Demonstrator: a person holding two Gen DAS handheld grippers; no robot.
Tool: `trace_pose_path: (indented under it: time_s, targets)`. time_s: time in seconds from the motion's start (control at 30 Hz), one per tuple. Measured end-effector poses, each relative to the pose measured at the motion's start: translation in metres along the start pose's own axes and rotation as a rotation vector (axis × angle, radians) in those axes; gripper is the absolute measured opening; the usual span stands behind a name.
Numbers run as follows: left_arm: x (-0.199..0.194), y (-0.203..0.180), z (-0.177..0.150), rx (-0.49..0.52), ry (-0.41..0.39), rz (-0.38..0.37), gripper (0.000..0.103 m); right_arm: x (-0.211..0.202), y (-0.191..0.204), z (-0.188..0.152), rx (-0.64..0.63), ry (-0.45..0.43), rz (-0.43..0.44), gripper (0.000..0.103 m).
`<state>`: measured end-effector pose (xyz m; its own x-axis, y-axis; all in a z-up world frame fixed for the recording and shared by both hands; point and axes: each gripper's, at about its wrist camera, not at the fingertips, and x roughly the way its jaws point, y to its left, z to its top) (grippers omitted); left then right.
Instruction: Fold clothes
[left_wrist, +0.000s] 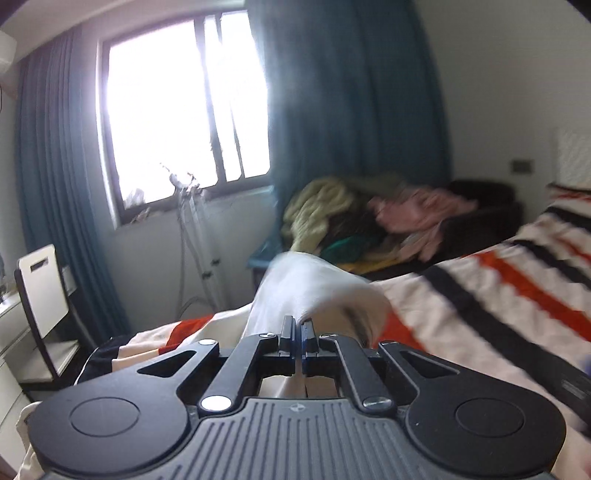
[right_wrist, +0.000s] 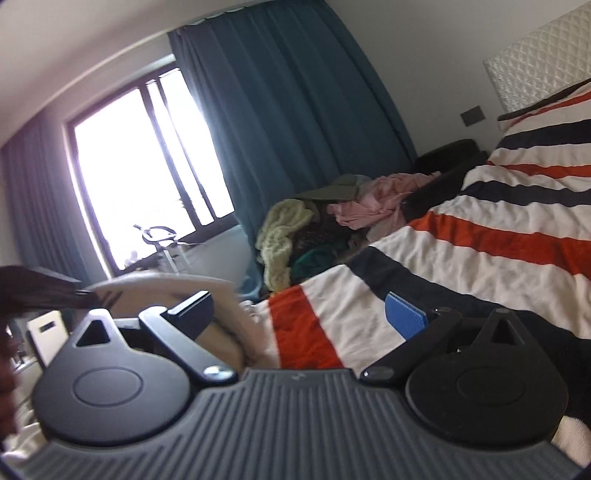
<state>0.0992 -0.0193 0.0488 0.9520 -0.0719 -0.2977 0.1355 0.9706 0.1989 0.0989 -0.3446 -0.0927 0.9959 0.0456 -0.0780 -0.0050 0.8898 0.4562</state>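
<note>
My left gripper (left_wrist: 296, 325) is shut on a fold of a white garment (left_wrist: 310, 288), which bulges up just ahead of the fingers, blurred, and hangs down below them over the striped bed cover (left_wrist: 480, 295). In the right wrist view the same pale garment (right_wrist: 229, 325) lies bunched at the bed's near left corner, beside the left finger. My right gripper (right_wrist: 299, 314) stands wide open above the striped bed cover (right_wrist: 498, 229), blue pad (right_wrist: 406, 317) showing, with nothing between its fingers.
A heap of mixed clothes (left_wrist: 369, 218) (right_wrist: 332, 229) lies on a dark seat past the bed, under the teal curtain (left_wrist: 351, 92). A white chair (left_wrist: 40, 291) and a thin stand (left_wrist: 192, 229) are by the window. The quilted headboard (right_wrist: 535, 55) is at far right.
</note>
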Motion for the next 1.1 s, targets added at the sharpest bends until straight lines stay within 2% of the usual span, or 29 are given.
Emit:
trace_pose_path:
  time_s: [0.07, 0.13, 0.23, 0.37, 0.47, 0.5, 0.57, 0.63, 0.67, 0.8, 0.97, 1.1]
  targets:
    - [-0.039, -0.004, -0.019, -0.01, -0.007, -0.039, 0.002, -0.005, 0.003, 0.002, 0.014, 0.021, 0.044, 0.101]
    - [-0.065, -0.007, -0.043, -0.017, 0.009, -0.067, 0.002, -0.008, 0.0, 0.002, 0.088, 0.078, 0.106, 0.101]
    - [-0.085, -0.01, -0.077, -0.023, 0.042, -0.088, 0.002, -0.008, -0.012, -0.002, 0.254, 0.195, 0.177, 0.101]
    - [-0.095, 0.004, -0.107, -0.137, 0.082, -0.13, 0.003, -0.004, -0.045, -0.014, 0.535, 0.341, 0.193, 0.101]
    - [-0.102, 0.018, -0.122, -0.194, 0.099, -0.114, 0.003, 0.005, -0.072, -0.032, 0.753, 0.423, 0.183, 0.086]
    - [-0.102, 0.021, -0.125, -0.209, 0.108, -0.117, 0.003, 0.009, -0.075, -0.035, 0.774, 0.431, 0.171, 0.074]
    - [-0.101, 0.028, -0.127, -0.232, 0.124, -0.124, 0.003, 0.019, -0.073, -0.037, 0.736, 0.449, 0.141, 0.068]
    - [-0.102, 0.033, -0.131, -0.247, 0.132, -0.126, 0.003, 0.035, -0.067, -0.042, 0.671, 0.47, 0.12, 0.056]
    - [-0.102, 0.036, -0.133, -0.254, 0.136, -0.126, 0.004, 0.045, -0.064, -0.044, 0.632, 0.481, 0.109, 0.054]
    - [-0.09, 0.043, -0.137, -0.284, 0.154, -0.119, 0.004, 0.085, -0.059, -0.053, 0.466, 0.503, 0.067, 0.054]
    - [-0.078, 0.047, -0.14, -0.303, 0.169, -0.109, 0.005, 0.125, -0.072, -0.071, 0.478, 0.506, 0.059, 0.054]
    - [-0.066, 0.043, -0.145, -0.31, 0.219, -0.114, 0.007, 0.145, -0.061, -0.065, 0.468, 0.496, 0.126, 0.054]
